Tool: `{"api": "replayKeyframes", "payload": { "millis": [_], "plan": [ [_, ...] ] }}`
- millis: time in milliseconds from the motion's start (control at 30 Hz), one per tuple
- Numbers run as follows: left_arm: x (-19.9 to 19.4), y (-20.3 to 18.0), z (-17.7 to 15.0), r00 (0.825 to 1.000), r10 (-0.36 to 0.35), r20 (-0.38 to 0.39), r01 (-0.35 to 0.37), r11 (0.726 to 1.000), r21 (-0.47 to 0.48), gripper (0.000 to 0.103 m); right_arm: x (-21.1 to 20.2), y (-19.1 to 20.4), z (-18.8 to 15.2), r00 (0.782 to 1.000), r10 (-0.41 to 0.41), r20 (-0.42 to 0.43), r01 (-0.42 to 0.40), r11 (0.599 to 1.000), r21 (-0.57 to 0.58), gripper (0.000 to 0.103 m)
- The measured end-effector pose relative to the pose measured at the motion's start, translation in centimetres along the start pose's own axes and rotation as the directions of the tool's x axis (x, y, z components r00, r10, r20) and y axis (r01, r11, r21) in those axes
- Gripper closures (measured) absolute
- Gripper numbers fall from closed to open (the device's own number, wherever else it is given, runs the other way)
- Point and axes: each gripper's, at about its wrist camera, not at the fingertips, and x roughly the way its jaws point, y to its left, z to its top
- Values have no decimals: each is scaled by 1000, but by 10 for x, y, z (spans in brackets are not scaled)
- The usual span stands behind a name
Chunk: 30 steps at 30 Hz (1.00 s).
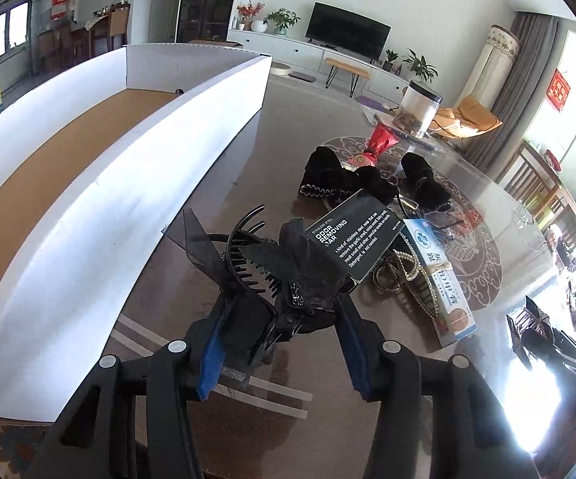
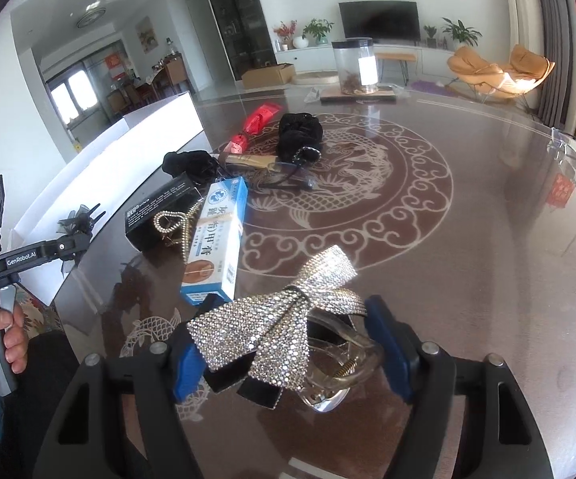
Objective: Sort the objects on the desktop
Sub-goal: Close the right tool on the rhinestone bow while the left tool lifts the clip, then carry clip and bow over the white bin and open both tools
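We hold a black lace-bow claw clip clamped in our left gripper, a rhinestone-covered silver bow clip clamped in our right gripper; the white cardboard box lies left, nearer our left.

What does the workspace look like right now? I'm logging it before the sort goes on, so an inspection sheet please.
Surface: glossy brown table, dragon pattern.
Job's things: black hair claw; rhinestone bow clip; white box, nothing seen inside.
Clutter: black carton, blue-white carton, pearl clip, black scrunchies, red packet, jar.
Grippers: left gripper holds claw; right gripper holds bow clip.
Cables: nothing seen.
Surroundings: living room, television.
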Motion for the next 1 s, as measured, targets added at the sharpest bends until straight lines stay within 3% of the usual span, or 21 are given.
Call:
{"api": "replayKeyframes", "payload": {
  "millis": [200,333,467,600,700,833,867,900,933,1000],
  "plan": [
    [-62,44,28,995,-2,100,12,995,-103,52,1,51,46,993,107,50,-102,990,-96,30],
    [-90,100,61,986,93,142,-68,983,-173,52,22,127,96,970,233,71,-214,954,-208,30],
    [-83,167,81,976,204,80,-180,953,-242,52,56,218,144,925,378,33,-354,890,-286,30],
    [-52,208,87,964,266,-33,-265,930,-254,52,106,314,175,892,450,-46,-432,817,-381,30],
    [-36,224,88,961,262,-84,-275,926,-258,52,152,366,184,889,438,-137,-453,788,-417,30],
    [-27,227,89,951,288,-114,-308,922,-235,49,204,394,183,891,374,-259,-450,804,-389,28],
    [-23,227,88,946,296,-129,-319,919,-233,46,212,395,182,892,357,-277,-443,813,-378,24],
    [-19,228,88,940,307,-147,-334,914,-232,35,218,394,182,888,358,-290,-448,816,-365,11],
    [-16,227,87,935,318,-156,-347,910,-225,33,221,394,182,884,363,-295,-454,816,-357,2],
    [-17,223,87,930,340,-140,-363,908,-210,32,219,388,182,883,371,-286,-458,815,-355,2]
  ]
}}
